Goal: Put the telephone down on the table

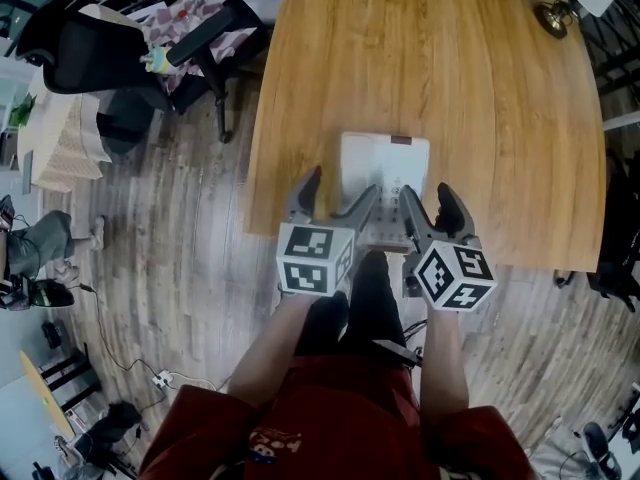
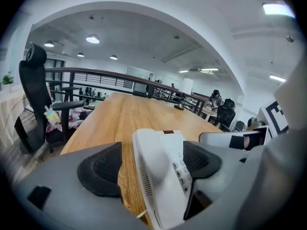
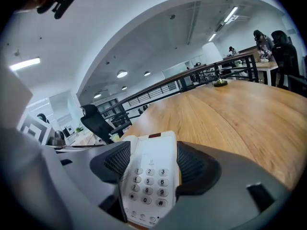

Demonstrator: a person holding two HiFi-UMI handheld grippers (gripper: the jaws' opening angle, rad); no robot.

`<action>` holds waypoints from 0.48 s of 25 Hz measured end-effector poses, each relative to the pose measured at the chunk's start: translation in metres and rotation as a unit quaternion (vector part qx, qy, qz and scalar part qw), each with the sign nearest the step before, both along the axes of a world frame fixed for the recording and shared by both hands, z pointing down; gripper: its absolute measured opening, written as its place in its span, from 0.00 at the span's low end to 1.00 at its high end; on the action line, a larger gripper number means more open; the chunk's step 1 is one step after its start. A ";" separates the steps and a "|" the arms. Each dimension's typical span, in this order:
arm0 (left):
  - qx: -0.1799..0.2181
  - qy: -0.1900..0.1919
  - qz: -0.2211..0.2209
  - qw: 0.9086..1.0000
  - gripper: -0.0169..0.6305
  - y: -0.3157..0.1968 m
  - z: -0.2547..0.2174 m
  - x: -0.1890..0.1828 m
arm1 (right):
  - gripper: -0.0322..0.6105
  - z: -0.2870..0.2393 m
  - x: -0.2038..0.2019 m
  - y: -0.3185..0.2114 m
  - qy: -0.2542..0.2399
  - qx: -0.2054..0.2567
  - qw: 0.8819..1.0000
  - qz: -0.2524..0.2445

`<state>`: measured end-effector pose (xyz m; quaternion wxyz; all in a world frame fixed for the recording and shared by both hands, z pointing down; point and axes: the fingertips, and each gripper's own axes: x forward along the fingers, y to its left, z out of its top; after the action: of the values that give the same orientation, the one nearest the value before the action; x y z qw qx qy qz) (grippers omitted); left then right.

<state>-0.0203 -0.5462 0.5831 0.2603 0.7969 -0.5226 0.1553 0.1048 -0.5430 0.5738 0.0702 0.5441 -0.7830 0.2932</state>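
A white telephone with its handset on the left lies flat at the near edge of the wooden table. My left gripper is open. Its jaws straddle the handset side, and bare wood shows between the left pad and the handset. My right gripper is also open, its jaws on either side of the keypad. The right pad stands close to the phone's right edge. The phone's near end is hidden under both grippers.
A small brass object sits at the table's far right. A black office chair with things piled on it stands on the wood floor to the left. The table edge runs just under the grippers, above the person's legs.
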 end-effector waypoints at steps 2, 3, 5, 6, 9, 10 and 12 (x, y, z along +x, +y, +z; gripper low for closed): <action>0.017 -0.001 0.000 1.000 0.64 0.004 -0.015 -0.001 | 0.50 -0.015 0.000 0.005 0.002 0.017 1.000 0.003; 0.026 -0.001 -0.001 1.000 0.64 0.006 -0.023 -0.001 | 0.50 -0.023 0.001 0.007 0.003 0.026 1.000 0.005; 0.044 0.001 0.000 0.999 0.64 0.010 -0.040 -0.004 | 0.50 -0.041 0.000 0.012 0.009 0.043 0.999 0.010; 0.052 0.002 0.000 0.999 0.63 0.012 -0.048 -0.006 | 0.50 -0.050 -0.001 0.014 0.013 0.052 0.999 0.012; 0.077 0.003 0.000 0.997 0.64 0.017 -0.074 -0.013 | 0.50 -0.080 -0.002 0.020 0.026 0.082 0.996 0.016; 0.086 0.004 0.001 0.996 0.63 0.020 -0.084 -0.014 | 0.50 -0.090 -0.002 0.024 0.029 0.092 0.995 0.018; 0.106 0.007 0.003 0.994 0.64 0.024 -0.104 -0.015 | 0.50 -0.110 -0.001 0.031 0.035 0.113 0.993 0.022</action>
<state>-0.0352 -0.5219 0.4792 0.1769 0.8228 -0.5317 0.0945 0.1033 -0.5124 0.4636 0.0296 0.5757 -0.7959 0.1851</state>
